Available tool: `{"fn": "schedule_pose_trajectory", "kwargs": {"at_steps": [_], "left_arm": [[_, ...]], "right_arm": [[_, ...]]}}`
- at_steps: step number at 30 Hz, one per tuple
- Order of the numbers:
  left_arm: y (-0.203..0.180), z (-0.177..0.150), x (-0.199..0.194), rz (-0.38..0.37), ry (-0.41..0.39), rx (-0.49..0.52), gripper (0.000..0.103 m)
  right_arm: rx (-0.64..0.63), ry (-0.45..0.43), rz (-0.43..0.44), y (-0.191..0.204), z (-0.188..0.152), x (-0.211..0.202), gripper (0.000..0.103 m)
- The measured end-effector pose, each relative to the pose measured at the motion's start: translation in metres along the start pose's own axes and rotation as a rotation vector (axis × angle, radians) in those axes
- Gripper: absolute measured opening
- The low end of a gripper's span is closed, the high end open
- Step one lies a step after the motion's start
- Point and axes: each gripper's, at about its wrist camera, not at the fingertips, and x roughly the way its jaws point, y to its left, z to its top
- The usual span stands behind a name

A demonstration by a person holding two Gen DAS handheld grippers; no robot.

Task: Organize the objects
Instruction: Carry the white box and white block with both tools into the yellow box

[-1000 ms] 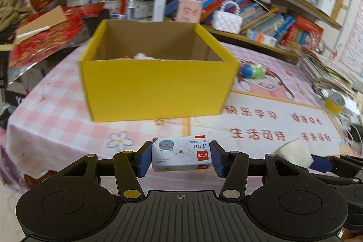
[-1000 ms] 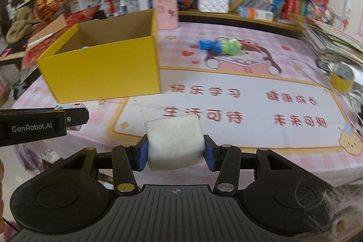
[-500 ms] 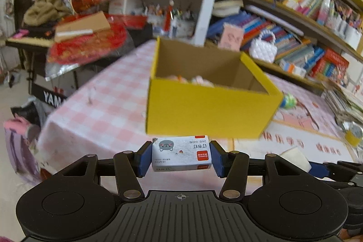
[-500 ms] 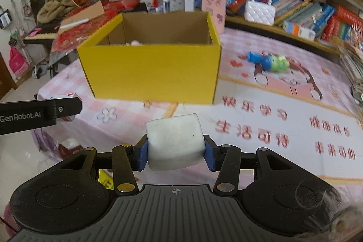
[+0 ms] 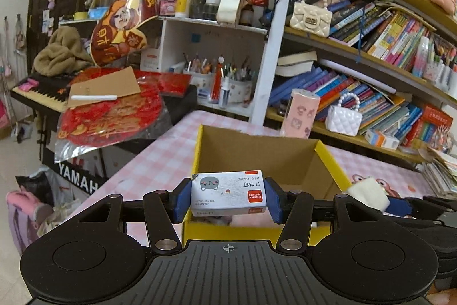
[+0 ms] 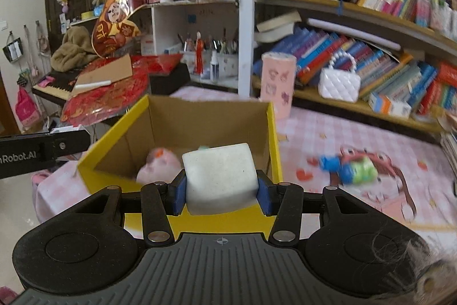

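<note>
While the left gripper (image 5: pixel 228 197) clamps the stiff, light staple box (image 5: pixel 228 193) by its ends, the right gripper (image 6: pixel 220 187) squeezes a probably soft white sponge block (image 6: pixel 220 177) over the yellow box (image 6: pixel 272 133).

table (image 6: pixel 328 133): wearing pink checked cloth | yellow box (image 6: pixel 228 219): sitting near its left edge | blue-green toy (image 6: pixel 351 169): lying toward right | pink cylinder (image 6: pixel 278 85): standing by far edge
</note>
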Motion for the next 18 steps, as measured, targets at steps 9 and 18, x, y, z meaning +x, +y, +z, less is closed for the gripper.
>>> {"fn": "schedule_pose_trajectory", "kwargs": {"at_steps": [9,18], "left_arm": [[-0.021,-0.001,0.049,0.046,0.066,0.041,0.052],[-0.029,-0.009,0.082,0.105,0.150,0.072,0.052]], "right_arm": [[-0.147,0.051,0.057,-0.004,0.006,0.055,0.045],[-0.239,0.127,0.135,-0.011,0.008,0.094,0.045]]}}
